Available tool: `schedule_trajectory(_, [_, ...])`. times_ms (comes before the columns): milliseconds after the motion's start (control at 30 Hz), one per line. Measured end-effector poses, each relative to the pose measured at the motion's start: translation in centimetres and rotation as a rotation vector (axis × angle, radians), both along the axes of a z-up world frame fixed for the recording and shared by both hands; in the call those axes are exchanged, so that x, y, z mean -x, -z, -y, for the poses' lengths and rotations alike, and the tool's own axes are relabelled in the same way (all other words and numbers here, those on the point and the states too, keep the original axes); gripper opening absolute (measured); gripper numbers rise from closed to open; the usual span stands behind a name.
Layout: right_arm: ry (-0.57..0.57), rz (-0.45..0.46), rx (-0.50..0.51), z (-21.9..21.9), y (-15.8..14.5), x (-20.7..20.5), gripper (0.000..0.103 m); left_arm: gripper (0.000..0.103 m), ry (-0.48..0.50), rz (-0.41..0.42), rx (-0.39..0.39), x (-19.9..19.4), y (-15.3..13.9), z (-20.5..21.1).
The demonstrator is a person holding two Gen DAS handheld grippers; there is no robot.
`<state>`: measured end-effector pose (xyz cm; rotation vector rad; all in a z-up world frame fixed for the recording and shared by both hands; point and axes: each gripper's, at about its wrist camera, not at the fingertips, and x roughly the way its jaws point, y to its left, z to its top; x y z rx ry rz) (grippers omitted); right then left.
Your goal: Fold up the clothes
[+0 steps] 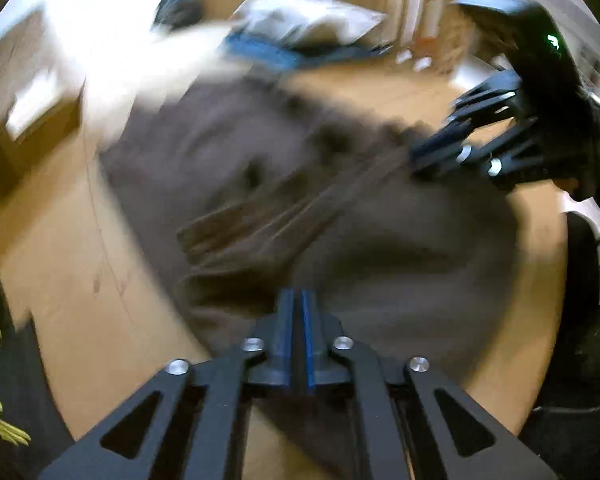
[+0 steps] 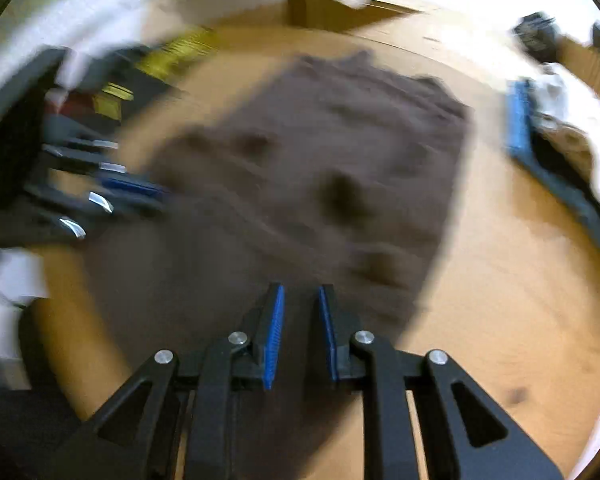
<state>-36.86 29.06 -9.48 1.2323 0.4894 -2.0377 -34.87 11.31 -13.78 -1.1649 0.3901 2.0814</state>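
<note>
A brown garment (image 1: 380,240) (image 2: 300,160) lies spread and creased on the round wooden table (image 1: 80,260) (image 2: 500,280). Both views are blurred. My left gripper (image 1: 297,296) is low over the garment's near part with its blue pads together; whether fabric is pinched between them I cannot tell. In the right wrist view the left gripper (image 2: 160,192) sits at the garment's left edge. My right gripper (image 2: 300,292) hovers over the garment's near edge, its blue pads apart with brown cloth showing in the gap. In the left wrist view the right gripper (image 1: 416,158) touches the garment's far right side.
A pile of white and blue clothes (image 1: 300,28) (image 2: 560,140) lies at the table's far side. Wooden slats (image 1: 408,12) stand behind the pile. A yellow and black object (image 2: 180,52) lies off the table's left. The table's curved edge (image 1: 556,280) runs close on the right.
</note>
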Motion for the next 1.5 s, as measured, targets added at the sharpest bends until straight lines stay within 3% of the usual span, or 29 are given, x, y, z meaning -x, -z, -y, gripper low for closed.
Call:
schedule_trajectory(67, [0.011, 0.060, 0.090, -1.4, -0.3, 1.1, 0.008, 0.002, -0.075, 0.072, -0.093, 0.6, 0.1, 2.1])
schedule_trajectory(133, [0.033, 0.019, 0.126, -2.5, -1.5, 1.3, 0.011, 0.002, -0.091, 0.024, -0.040, -0.1, -0.5, 2.4])
schedule_trajectory(233, [0.024, -0.027, 0.175, -3.1, -3.3, 0.8, 0.012, 0.004, -0.072, -0.042, -0.056, -0.4, -2.8, 2.1])
schedule_trajectory(300, [0.012, -0.041, 0.158, -2.1, -2.9, 0.9, 0.016, 0.008, -0.044, -0.112, -0.059, -0.1, -4.3, 1.3])
schedule_trajectory(367, [0.003, -0.050, 0.117, -1.0, -1.8, 1.2, 0.021, 0.013, -0.027, -0.122, -0.040, 1.3, -4.0, 0.6])
schedule_trajectory(433, [0.016, -0.054, 0.021, -0.3, 0.3, 2.0, 0.021, 0.013, -0.052, -0.052, 0.009, 3.2, -1.6, 0.5])
schedule_trajectory(500, [0.026, -0.056, 0.041, -0.7, -0.1, 2.3, 0.021, 0.013, -0.084, -0.022, 0.029, 3.9, -0.7, 1.0])
schedule_trajectory(600, [0.048, -0.073, 0.072, -2.4, -2.2, 0.8, 0.022, 0.009, -0.114, -0.070, 0.005, 2.1, -2.6, 2.3])
schedule_trajectory(700, [-0.008, -0.068, 0.108, -3.4, -3.5, -2.6, 0.022, 0.009, -0.033, -0.102, -0.044, -2.6, -5.0, 3.1])
schedule_trajectory(800, [-0.057, -0.035, 0.081, -3.3, -2.1, -5.6, 0.026, 0.017, 0.063, -0.076, 0.024, -6.2, -3.3, 2.2])
schedule_trajectory(867, [-0.077, -0.059, 0.019, -2.9, -0.3, -6.5, 0.029, 0.018, 0.044, -0.045, 0.099, -6.4, -0.9, 2.2])
schedule_trajectory(933, [-0.091, -0.088, 0.014, -3.0, 0.1, -6.8, 0.029, 0.021, -0.028, 0.029, 0.007, -5.5, -0.6, 3.3])
schedule_trajectory(967, [-0.079, -0.072, 0.018, -3.2, 0.0, -6.6, 0.029, 0.032, -0.055, 0.029, 0.015, -5.2, -0.6, 3.8])
schedule_trajectory(1033, [-0.042, -0.047, 0.036, -4.0, -0.9, -6.6, 0.029, 0.036, -0.082, 0.003, 0.052, -5.6, -0.6, 4.3])
schedule_trajectory(1067, [-0.032, -0.060, 0.049, -4.6, -1.5, -7.0, 0.030, 0.033, -0.082, -0.021, 0.065, -6.4, -1.0, 4.5])
schedule_trajectory(1133, [-0.037, -0.140, 0.073, -6.5, -2.8, -8.7, 0.031, 0.029, -0.081, -0.073, 0.089, -8.0, -2.0, 4.9])
schedule_trajectory(1233, [-0.066, -0.216, 0.069, -8.3, -3.5, -11.4, 0.047, 0.031, 0.009, -0.210, 0.112, -12.1, -3.7, 3.9])
schedule_trajectory(1367, [-0.173, -0.243, 0.011, -7.4, -2.9, -13.5, 0.047, 0.033, 0.172, -0.274, 0.178, -14.1, -3.7, 0.9])
schedule_trajectory(1500, [-0.304, -0.320, -0.104, -4.7, -1.3, -14.4, 0.048, 0.036, 0.274, -0.297, 0.310, -13.3, -1.3, -1.6])
